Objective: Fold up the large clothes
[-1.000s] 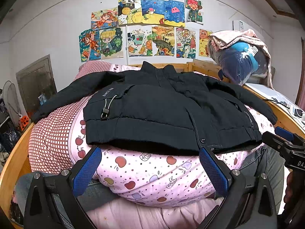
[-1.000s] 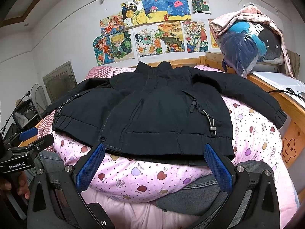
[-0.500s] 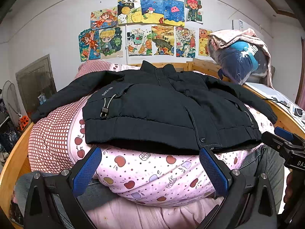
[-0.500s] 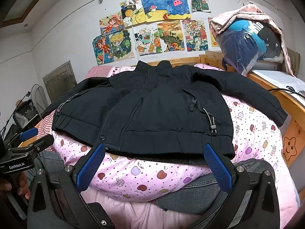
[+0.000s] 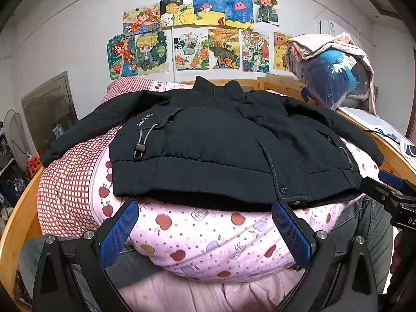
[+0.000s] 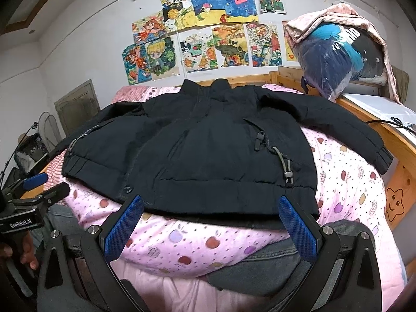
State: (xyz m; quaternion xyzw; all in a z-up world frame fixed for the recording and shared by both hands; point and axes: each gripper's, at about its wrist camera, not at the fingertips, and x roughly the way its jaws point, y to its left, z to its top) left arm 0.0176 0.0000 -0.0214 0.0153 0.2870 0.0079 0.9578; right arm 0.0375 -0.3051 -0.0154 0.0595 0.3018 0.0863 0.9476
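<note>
Two grippers level, left gripper [image 5: 204, 230] and right gripper [image 6: 212, 227] fingers wide, before black jacket [image 5: 221, 145] hem

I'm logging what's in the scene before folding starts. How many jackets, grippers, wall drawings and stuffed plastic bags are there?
Black jacket: 1, spread flat on the apple-print quilt
Grippers: 2, left gripper and right gripper, both open and empty
Wall drawings: about 11, overlapping, so the count is approximate
Stuffed plastic bag: 1
Total: about 15
</note>
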